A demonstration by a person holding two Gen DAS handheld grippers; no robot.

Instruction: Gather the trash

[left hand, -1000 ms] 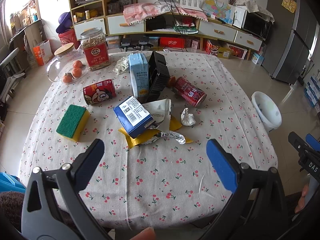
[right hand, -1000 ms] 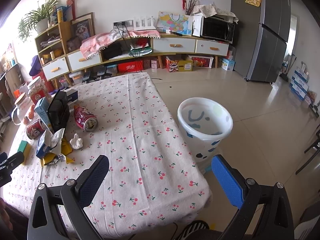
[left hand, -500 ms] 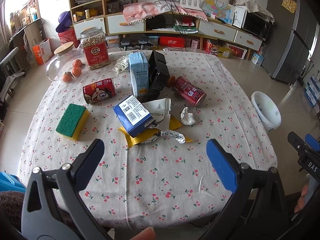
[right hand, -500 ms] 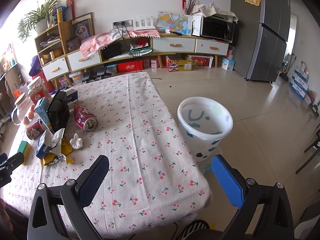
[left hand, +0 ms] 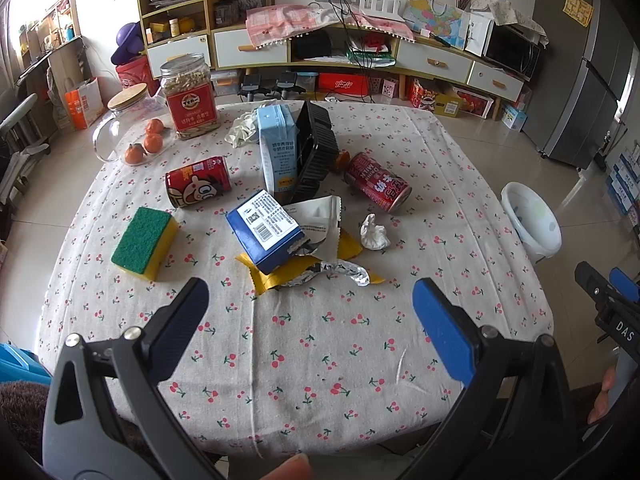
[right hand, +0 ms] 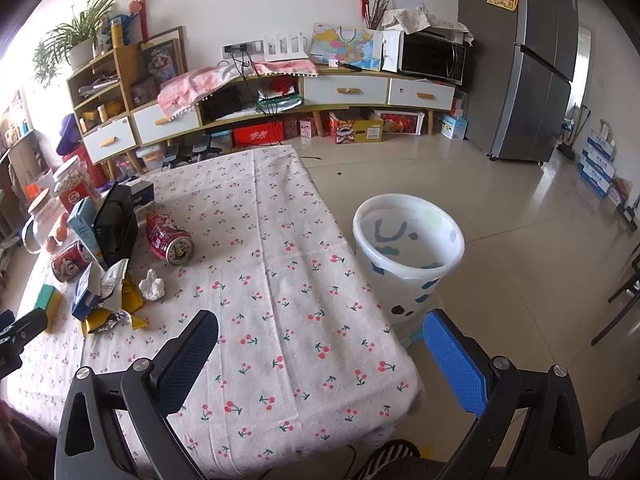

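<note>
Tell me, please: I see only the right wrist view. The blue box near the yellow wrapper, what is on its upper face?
Observer: The blue box has a white label with a barcode on top.
Operator: Does something stand between the carton and the jar?
Observer: A crumpled white glove or tissue lies beside the light blue carton, on the side of the jar.
Operator: And the left gripper, is it open?
Observer: Yes, the left gripper is open and empty, above the near tablecloth.
</note>
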